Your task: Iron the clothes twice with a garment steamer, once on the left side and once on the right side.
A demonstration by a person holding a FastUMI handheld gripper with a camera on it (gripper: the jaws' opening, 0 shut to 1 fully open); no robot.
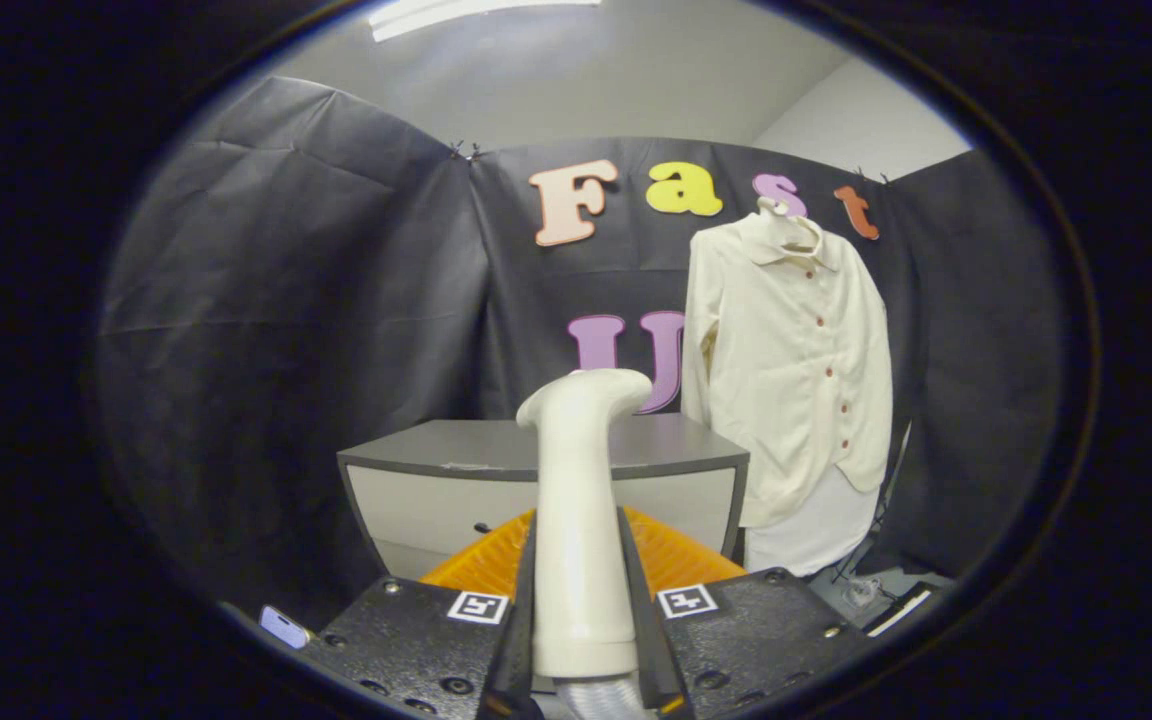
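Note:
A cream garment steamer (581, 500) stands upright between my fingers, its head bent toward the right at the top and a ribbed hose leaving its base. My gripper (581, 580) is shut on its handle, one finger pressing each side. Beyond the fingers and to the right, a cream long-sleeved shirt (791, 370) with a row of small reddish buttons hangs on a hanger against the black cloth wall. The steamer head is well short of the shirt and to its left.
A low cabinet (456, 480) with a dark grey top and pale front stands just ahead of the fingers, left of the shirt. Cables and small items (876, 595) lie on the floor under the shirt's hem.

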